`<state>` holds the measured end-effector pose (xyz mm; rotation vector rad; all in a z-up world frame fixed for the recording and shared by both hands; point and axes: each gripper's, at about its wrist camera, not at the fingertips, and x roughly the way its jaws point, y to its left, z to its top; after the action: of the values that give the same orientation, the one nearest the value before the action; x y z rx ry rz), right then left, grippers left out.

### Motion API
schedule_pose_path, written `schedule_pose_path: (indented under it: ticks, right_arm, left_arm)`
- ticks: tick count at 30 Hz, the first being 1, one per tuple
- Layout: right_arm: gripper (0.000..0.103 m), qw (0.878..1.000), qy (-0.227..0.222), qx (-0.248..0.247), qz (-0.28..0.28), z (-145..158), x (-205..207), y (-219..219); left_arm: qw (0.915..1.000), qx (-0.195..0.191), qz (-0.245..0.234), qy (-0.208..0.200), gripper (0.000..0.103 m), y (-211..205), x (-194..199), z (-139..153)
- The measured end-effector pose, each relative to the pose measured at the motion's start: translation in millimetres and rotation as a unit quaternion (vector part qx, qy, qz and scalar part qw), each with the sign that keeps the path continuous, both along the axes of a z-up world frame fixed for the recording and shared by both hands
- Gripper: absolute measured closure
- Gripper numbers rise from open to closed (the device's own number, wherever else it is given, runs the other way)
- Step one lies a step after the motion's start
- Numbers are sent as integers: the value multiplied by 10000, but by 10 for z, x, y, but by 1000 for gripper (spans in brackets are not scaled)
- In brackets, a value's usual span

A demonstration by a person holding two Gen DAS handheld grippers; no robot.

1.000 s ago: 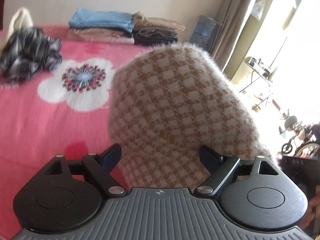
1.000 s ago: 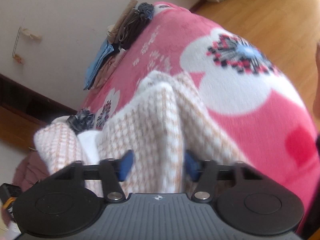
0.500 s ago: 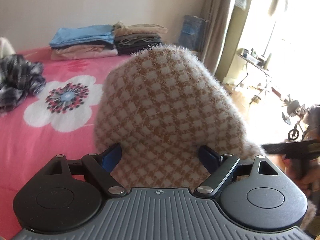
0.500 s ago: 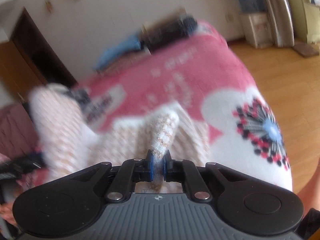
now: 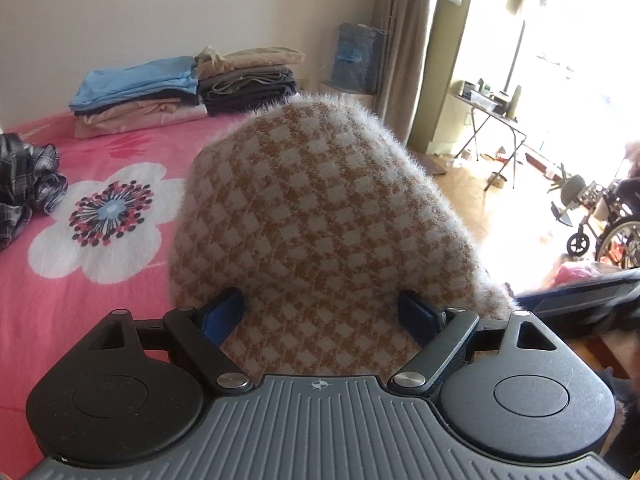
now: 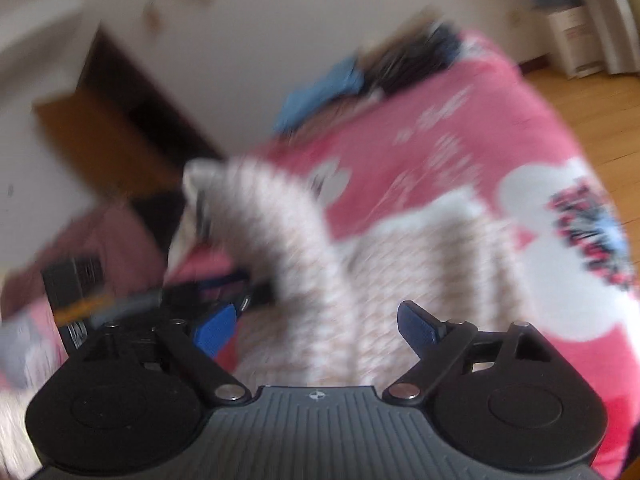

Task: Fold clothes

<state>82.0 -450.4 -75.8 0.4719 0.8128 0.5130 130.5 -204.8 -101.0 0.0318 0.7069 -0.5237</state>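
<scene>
Both jaws of the right gripper (image 6: 316, 322), pinching a moment ago, now stand spread, releasing the fuzzy tan-and-white checked sweater (image 5: 320, 216) draped across the equally spread left gripper (image 5: 322, 312).

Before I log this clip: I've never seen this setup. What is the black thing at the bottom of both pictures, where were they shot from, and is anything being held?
Each black device is a hand-held two-finger gripper with a camera looking out along its blue-tipped fingers; a person carries one in each hand. One picture comes from the left gripper, the other from the right gripper. Both are open. The fuzzy tan-and-white checked garment bulges up between the left gripper's spread fingers, but nothing clamps it. The right view is motion-blurred and shows the same garment lying on the pink flowered bedspread. Farther back sit folded clothes in stacks and a crumpled plaid shirt.
</scene>
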Motion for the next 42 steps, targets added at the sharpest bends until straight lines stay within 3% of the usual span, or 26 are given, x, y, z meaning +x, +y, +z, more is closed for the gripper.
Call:
schedule_pose_path:
  ticks: [1,2,4,5,8,13,20,26,33,36,40,42]
  right_arm:
    - [21,9997,117,-187,112,-41,58,123]
    - [51,9987,283,-350,241,-112,108,225]
    - [57,9974,531,-370,307,-224,128,339]
    - [66,9978,533,-280,292,-230,100,342]
    - [73,9992,355,-145,79,-127,-67,292]
    - [74,9996,161,91,-211,3,-319,13]
    - [74,9955,481,432,-687,-241,-284,-404]
    - [74,9945,486,497,-781,-277,-288,-509]
    - [74,9925,526,563,-945,-327,-281,-588]
    - [74,9914,517,623,-1024,-359,-301,-604]
    - [74,9900,442,751,-1113,-376,-380,-639]
    - [74,9906,350,745,-1090,-341,-418,-660]
  left_arm:
    - [10000,-52,6,75,18,29,24,9]
    - [9999,-102,29,126,18,65,29,23]
    - [9996,-204,107,180,18,149,-2,59]
    - [9993,-267,146,197,18,195,-32,80]
    - [9988,-398,206,218,18,313,-194,163]
    - [9988,-382,80,279,18,375,-539,227]
    - [9984,264,-380,336,16,195,-1161,102]
    - [9978,274,-353,499,15,149,-1359,43]
    - [9901,863,-1108,60,10,-164,-1668,47]
    - [9850,1594,-593,-282,17,-401,-1670,-193]
    - [9778,1969,173,-688,17,-513,-1643,-379]
    - [9641,2481,267,-906,17,-547,-1716,-473]
